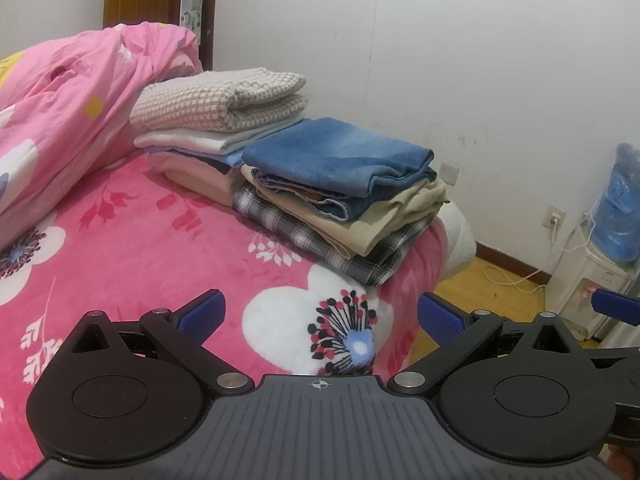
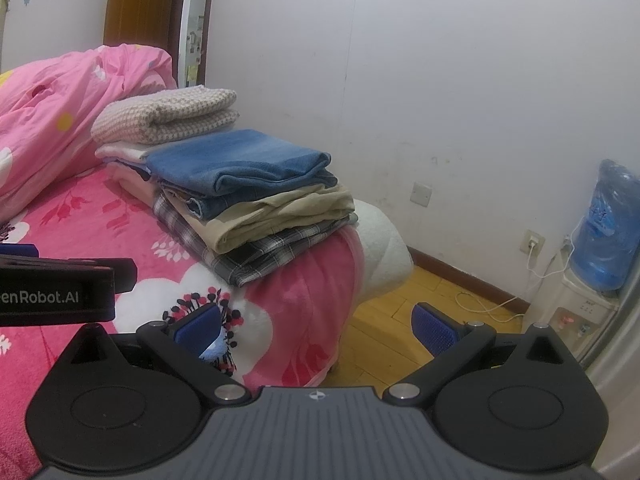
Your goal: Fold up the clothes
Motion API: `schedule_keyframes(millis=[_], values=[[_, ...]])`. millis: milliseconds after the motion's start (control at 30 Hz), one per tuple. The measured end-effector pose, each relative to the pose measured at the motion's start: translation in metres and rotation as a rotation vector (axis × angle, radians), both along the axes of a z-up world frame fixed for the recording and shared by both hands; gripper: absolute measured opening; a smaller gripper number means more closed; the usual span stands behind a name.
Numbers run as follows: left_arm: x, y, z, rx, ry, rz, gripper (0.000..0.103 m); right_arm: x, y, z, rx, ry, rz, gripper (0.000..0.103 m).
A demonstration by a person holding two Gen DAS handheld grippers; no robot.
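Two piles of folded clothes sit at the far corner of the bed. The nearer pile has blue jeans (image 1: 340,156) (image 2: 240,160) on top, beige trousers (image 1: 392,216) (image 2: 280,212) under them and a grey plaid piece (image 1: 320,236) (image 2: 260,252) at the bottom. Behind it a checked beige cloth (image 1: 220,100) (image 2: 164,114) tops white and pale pink folded pieces. My left gripper (image 1: 320,316) hangs open over the pink flowered blanket (image 1: 140,248), short of the piles, holding nothing. My right gripper (image 2: 318,326) is open too, over the bed's edge and the floor.
A crumpled pink quilt (image 1: 60,108) is heaped at the left of the bed. The white wall runs behind. A water dispenser with a blue bottle (image 2: 604,232) stands at the right on the wooden floor (image 2: 400,312), with white cables and sockets along the wall.
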State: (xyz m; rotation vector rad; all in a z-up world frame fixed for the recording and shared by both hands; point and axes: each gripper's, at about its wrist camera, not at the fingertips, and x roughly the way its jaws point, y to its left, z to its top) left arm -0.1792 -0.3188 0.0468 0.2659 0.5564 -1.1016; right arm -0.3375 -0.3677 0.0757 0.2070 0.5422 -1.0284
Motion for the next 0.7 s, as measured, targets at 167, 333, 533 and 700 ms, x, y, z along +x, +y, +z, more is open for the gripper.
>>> schedule_keyframes(millis=[167, 333, 533, 700], values=[[-0.0001, -0.0007, -0.0012, 0.001, 0.000, 0.000, 0.103, 0.0000, -0.0004, -0.0002, 0.000, 0.000, 0.001, 0.103], [0.0000, -0.0005, -0.0014, 0.002, 0.001, 0.002, 0.103, -0.0001, 0.0002, -0.0009, -0.001, 0.001, 0.001, 0.103], [0.0001, 0.0002, -0.0021, 0.005, 0.000, 0.002, 0.103, 0.0011, 0.0003, -0.0015, 0.000, 0.002, 0.002, 0.103], [0.0008, 0.0010, -0.0023, 0.004, 0.001, 0.003, 0.103, 0.0009, 0.0010, -0.0019, 0.001, 0.002, 0.001, 0.103]])
